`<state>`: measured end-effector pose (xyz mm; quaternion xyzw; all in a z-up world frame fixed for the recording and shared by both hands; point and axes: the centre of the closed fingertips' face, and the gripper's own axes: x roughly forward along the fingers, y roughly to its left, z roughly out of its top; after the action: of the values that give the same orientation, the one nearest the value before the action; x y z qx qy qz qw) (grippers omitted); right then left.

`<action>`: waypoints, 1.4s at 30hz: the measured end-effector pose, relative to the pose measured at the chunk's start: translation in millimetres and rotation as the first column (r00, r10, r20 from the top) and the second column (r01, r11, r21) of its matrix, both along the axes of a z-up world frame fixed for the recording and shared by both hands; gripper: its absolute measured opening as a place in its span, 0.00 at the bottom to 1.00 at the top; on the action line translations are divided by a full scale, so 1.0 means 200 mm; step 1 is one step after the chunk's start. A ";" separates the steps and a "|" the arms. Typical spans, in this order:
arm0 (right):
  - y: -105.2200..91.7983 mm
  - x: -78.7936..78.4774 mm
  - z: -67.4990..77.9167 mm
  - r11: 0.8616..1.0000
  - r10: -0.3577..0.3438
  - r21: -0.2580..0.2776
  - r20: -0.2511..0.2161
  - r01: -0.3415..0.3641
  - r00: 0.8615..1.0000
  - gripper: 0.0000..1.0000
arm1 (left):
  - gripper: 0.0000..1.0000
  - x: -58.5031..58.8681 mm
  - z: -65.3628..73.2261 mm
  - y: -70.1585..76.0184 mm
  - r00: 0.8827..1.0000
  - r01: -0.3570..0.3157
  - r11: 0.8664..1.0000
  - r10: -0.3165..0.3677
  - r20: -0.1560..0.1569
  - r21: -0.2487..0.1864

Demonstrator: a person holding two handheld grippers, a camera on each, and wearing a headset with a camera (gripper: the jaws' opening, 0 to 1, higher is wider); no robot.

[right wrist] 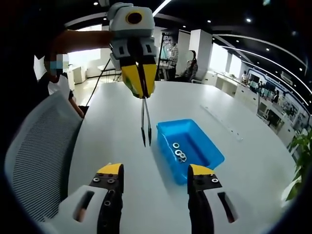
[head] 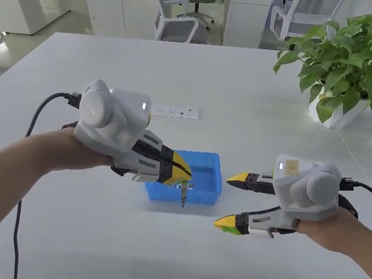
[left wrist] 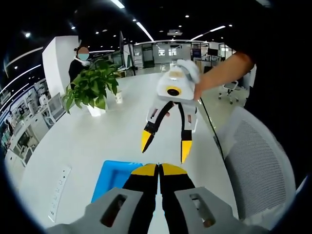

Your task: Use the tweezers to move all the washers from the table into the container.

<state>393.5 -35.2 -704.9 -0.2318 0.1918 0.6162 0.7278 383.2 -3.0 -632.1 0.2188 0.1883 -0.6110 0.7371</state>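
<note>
**Left claw clenched on tweezers; right claw released; washers in container**

Left claw [head: 181, 170]: jaws shut tight on top end of tweezers [head: 183, 196], yellow tips pressed together in left gripper view. Held by a hand, cable trailing back from the body.

Tweezers hang straight down from the claw's tips, points toward table [head: 87, 232]. In right gripper view, two prongs sit a little apart at the bottom. Can't tell whether points touch the tabletop.

Blue container [head: 200, 196]: on table directly under and just beyond left claw's tips. Tweezer points end just beside its wall, outside it.

Washers [right wrist: 179, 154]: several, clustered on container floor, below and to one side of left claw, ahead of right claw.

Right claw [head: 228, 201]: released, jaws spread wide. Sits beside container, tips aimed toward it, not touching. In left gripper view faces left claw nearly head-on, across the container.

Elsewhere: power strip [head: 174, 111] on table beyond left claw; potted plant [head: 331, 64] well past right claw, near table's far edge.
</note>
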 end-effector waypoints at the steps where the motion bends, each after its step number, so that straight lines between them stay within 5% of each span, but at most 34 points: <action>1: 0.01 -0.02 0.00 1.000 0.016 0.000 0.004 -0.016 1.000 0.49 | 0.04 -0.01 0.00 0.00 1.000 0.002 1.000 -0.002 0.001 0.000; 31: 0.26 -0.17 -0.08 0.984 0.180 0.014 0.016 -0.180 0.984 0.16 | 0.04 -0.12 -0.04 -0.04 1.000 0.011 0.998 -0.012 -0.012 -0.056; 42: 0.25 -0.15 -0.12 0.983 0.183 -0.030 0.042 -0.182 0.982 0.07 | 0.04 -0.15 -0.08 -0.01 0.999 0.024 1.000 -0.025 -0.022 -0.016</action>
<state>362.5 14.0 -728.1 -0.2714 0.1614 0.6726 0.6692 352.8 -6.0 -647.4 0.2084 0.1888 -0.6238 0.7292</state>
